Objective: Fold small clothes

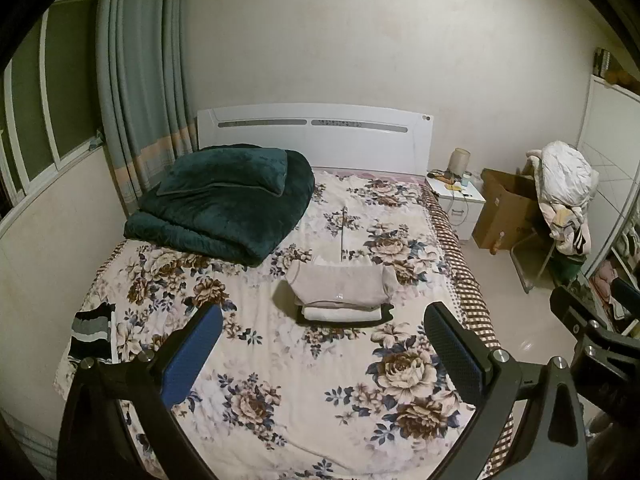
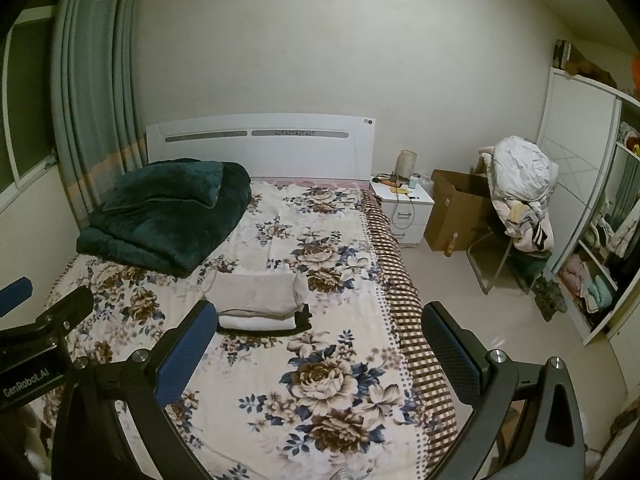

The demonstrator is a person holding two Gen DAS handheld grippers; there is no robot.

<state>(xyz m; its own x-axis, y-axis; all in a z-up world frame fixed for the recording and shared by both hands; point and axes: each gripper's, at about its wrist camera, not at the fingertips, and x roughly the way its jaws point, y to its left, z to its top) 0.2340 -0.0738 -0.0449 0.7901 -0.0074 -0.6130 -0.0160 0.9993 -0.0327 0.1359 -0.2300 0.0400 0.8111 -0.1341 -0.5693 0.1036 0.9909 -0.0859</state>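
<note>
A stack of folded small clothes [image 1: 340, 296] lies mid-bed on the floral sheet [image 1: 280, 360]: a pale beige top on top, a white piece under it, a dark piece at the bottom. It also shows in the right wrist view [image 2: 260, 300]. A striped dark-and-grey garment [image 1: 92, 328] lies unfolded at the bed's left edge. My left gripper [image 1: 320, 356] is open and empty, held above the bed's near part, short of the stack. My right gripper [image 2: 316, 356] is open and empty, to the right of the left one, near the bed's right side.
A folded dark green blanket with a pillow [image 1: 224, 200] fills the bed's far left. White headboard [image 1: 316, 132] behind. To the right stand a white nightstand [image 2: 404, 208], a cardboard box [image 2: 456, 208], a chair piled with clothes [image 2: 520, 200] and an open wardrobe [image 2: 600, 240].
</note>
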